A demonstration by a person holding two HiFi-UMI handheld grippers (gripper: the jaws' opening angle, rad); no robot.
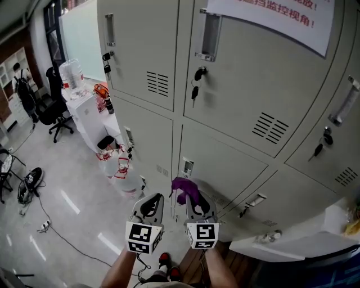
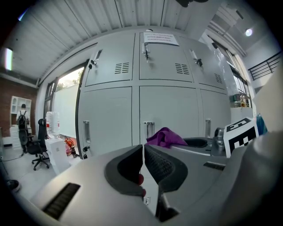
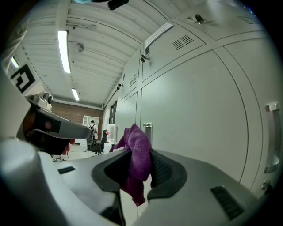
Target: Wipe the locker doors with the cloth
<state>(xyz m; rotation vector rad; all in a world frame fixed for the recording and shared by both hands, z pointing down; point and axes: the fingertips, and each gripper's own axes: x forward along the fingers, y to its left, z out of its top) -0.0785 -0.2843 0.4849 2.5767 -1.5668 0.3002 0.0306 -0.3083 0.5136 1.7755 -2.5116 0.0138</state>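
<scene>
Grey metal locker doors point(image 1: 225, 84) fill the wall ahead, each with a handle and keys. A purple cloth point(image 1: 185, 190) is pinched in my right gripper point(image 1: 191, 198), bunched up above its jaws and a short way off the lower door point(image 1: 219, 163). In the right gripper view the cloth point(image 3: 138, 154) hangs between the shut jaws. My left gripper point(image 1: 153, 203) is beside it on the left, jaws closed with nothing between them point(image 2: 143, 165). The cloth point(image 2: 166, 137) shows past it in the left gripper view.
A white paper notice point(image 1: 281, 17) hangs on an upper door. Left of the lockers stand a white cabinet with water bottles point(image 1: 84, 107) and office chairs point(image 1: 53, 107). A white ledge point(image 1: 292, 242) juts out at lower right. A cable point(image 1: 50, 225) lies on the floor.
</scene>
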